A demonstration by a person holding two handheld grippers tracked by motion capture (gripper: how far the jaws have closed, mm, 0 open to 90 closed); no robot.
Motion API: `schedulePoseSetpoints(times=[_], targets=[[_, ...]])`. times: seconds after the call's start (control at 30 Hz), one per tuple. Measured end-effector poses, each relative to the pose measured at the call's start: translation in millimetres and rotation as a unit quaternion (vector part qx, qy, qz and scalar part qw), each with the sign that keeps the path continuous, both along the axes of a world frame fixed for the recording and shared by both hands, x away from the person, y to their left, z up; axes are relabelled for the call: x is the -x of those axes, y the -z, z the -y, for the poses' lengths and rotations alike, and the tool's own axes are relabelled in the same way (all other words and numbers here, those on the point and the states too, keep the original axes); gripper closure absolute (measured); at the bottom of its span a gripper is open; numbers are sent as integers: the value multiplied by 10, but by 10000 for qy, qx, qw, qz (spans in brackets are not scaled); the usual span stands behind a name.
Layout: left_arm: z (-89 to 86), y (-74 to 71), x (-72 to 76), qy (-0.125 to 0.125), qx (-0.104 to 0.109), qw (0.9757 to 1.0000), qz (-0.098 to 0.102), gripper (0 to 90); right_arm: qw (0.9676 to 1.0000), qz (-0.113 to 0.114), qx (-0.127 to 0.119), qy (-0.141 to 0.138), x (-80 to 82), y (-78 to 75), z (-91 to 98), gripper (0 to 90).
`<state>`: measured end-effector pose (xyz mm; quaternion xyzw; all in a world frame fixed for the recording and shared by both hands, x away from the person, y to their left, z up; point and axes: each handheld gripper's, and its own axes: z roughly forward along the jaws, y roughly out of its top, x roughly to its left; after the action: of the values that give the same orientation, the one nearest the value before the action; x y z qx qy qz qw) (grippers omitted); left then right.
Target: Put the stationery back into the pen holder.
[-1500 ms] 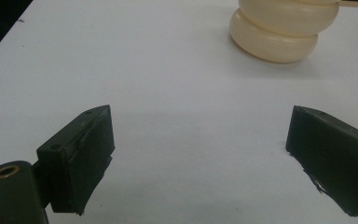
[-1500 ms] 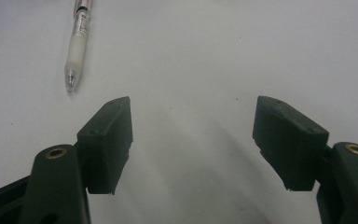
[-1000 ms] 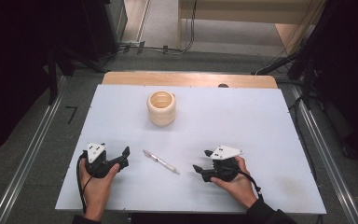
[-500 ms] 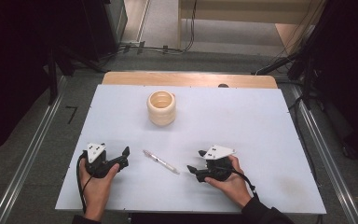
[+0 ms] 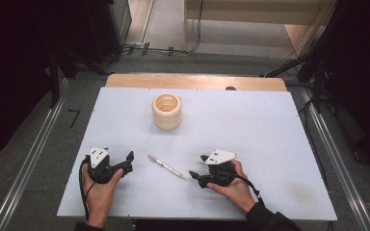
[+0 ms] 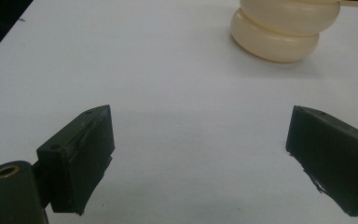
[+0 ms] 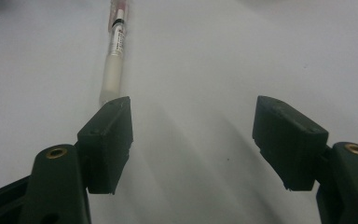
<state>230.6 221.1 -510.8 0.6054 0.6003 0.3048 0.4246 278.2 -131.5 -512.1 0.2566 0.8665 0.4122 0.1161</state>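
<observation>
Below, on the white surface [image 5: 270,125]: pen [image 5: 166,167] lying flat and slantwise between the two hands, well short of the near edge. Right hand-held gripper [image 5: 195,178] low on the surface, jaws spread wide and empty, tips just beside the pen's nearer end, whether touching or not impossible to tell. Left hand-held gripper [image 5: 128,161] likewise wide open, empty, apart from the pen's farther end. Cup [image 5: 166,111], cream and ribbed, upright toward the far middle, well apart from pen and both hand-held grippers.

Plenty of bare white all around: wide open stretch to the right of the right hand, another between cup and pen, more at far left. Wooden strip along the far edge; grey floor and metal rails down both sides; cables on the floor beyond.

Seen from the right hand-held gripper [image 7: 193,140]: pen [image 7: 114,56] running away from the left jaw, its near end tucked just behind that jaw's tip and outside the gap; clear barrel, printed label and a red-and-black band farther up, none of it legible from above. Bare surface between the jaws.

Seen from the left hand-held gripper [image 6: 200,154]: cup [image 6: 279,28] ahead and to the right, its rounded lower rings plain, top cut off by the frame; bare surface between the jaws.
</observation>
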Motion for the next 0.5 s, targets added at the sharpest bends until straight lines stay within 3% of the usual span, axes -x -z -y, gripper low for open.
schedulePoseSetpoints(times=[0.5], targets=[[-1, 1, -1, -3, -4, 10000, 2, 84, 10000, 15, 27, -91, -10, 6, -89, 278]])
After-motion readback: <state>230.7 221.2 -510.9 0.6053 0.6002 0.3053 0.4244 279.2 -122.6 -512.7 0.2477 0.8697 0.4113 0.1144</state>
